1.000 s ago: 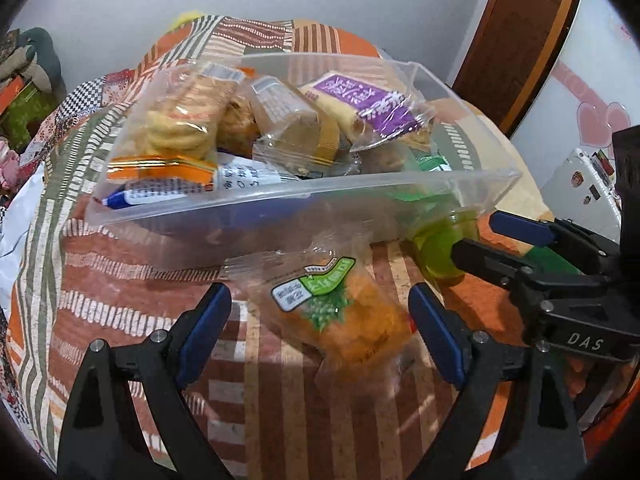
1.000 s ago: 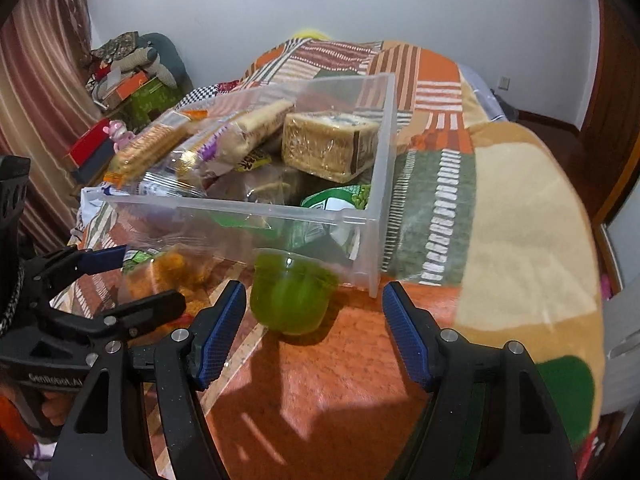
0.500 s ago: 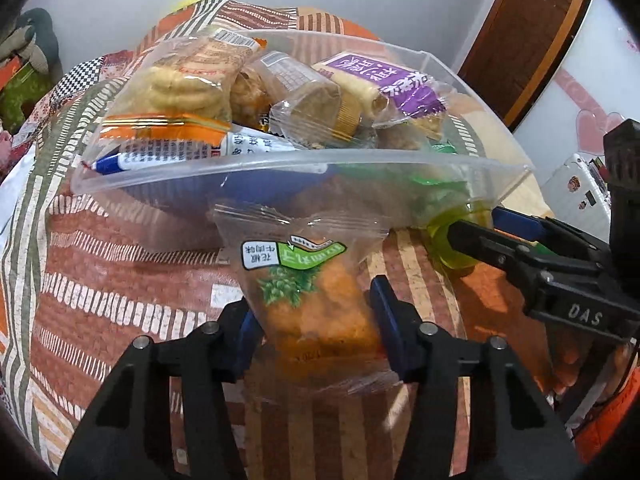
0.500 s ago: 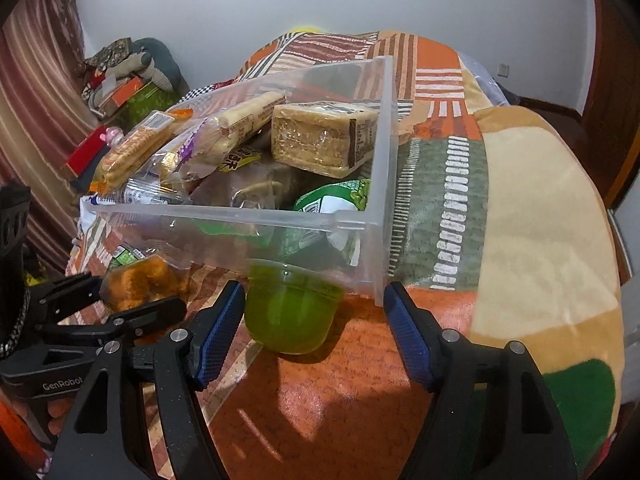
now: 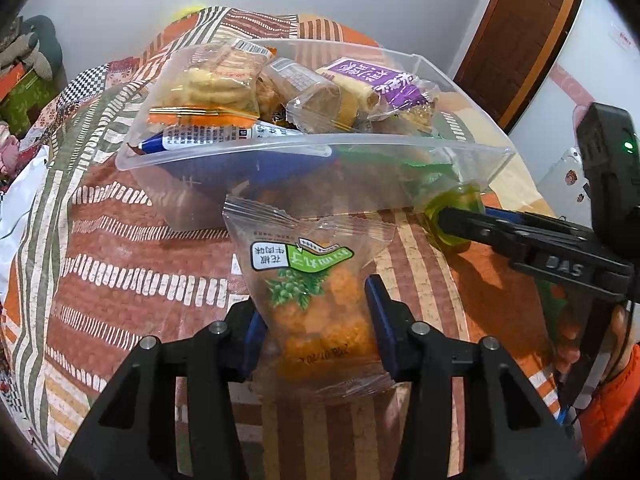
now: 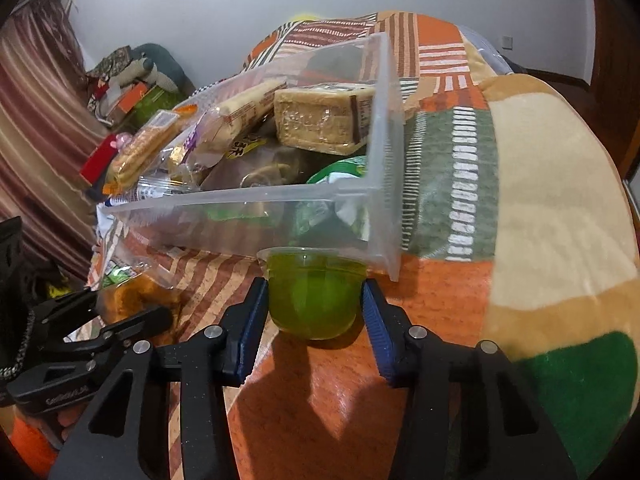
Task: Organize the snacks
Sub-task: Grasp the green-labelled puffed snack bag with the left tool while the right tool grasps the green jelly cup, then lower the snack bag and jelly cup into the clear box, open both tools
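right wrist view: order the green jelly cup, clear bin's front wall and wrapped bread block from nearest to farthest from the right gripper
1. green jelly cup, between the closing jaws of the right gripper.
2. clear bin's front wall, just behind the cup.
3. wrapped bread block, deep inside the bin, up top.

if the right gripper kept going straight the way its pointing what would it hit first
The right gripper, its jaws closing around the green jelly cup, would carry that cup into the near wall of the clear plastic bin just beyond it, probably close to the bin's right corner. Depth is hard to judge through the fisheye.
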The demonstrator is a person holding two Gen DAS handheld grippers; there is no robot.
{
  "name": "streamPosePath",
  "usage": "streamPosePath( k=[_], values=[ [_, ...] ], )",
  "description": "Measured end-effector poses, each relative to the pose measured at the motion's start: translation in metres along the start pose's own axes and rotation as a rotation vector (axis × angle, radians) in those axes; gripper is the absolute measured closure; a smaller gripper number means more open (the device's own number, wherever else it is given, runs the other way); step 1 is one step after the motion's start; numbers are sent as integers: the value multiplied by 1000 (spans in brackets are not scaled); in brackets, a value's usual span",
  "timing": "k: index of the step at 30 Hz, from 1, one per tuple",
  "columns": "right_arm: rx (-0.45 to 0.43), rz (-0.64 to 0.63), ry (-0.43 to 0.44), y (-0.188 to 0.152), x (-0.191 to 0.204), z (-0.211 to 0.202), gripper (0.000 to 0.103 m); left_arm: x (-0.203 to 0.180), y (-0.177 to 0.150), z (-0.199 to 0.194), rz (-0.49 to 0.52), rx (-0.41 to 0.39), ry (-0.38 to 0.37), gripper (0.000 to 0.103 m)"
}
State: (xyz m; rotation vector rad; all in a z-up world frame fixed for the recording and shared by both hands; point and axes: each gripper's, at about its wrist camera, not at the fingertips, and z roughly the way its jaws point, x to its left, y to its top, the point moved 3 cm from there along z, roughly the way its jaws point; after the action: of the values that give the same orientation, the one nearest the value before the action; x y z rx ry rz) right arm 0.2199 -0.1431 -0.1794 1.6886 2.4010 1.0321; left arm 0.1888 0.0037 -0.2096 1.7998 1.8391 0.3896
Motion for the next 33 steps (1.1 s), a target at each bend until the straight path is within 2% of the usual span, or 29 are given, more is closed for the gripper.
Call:
streamPosePath(
  k=[4,12,22,28,33],
  values=[
    [27,-27,-22,2,7,11,57,-1,2,-10,13,-28,6,56],
    [10,-43,-24,4,8,7,57,-8,14,-32,26,-87,3,56],
    [-99,-118,-5,1,27,-42,57,-4,58,-72,14,-208,-5,56],
    [-203,-110,34,23,31,-71,57,-7,84,-83,17,-267,3,56],
    [-280,-107,22,47,32,-78,57,-6,100,-79,25,-291,16,56]
  ],
)
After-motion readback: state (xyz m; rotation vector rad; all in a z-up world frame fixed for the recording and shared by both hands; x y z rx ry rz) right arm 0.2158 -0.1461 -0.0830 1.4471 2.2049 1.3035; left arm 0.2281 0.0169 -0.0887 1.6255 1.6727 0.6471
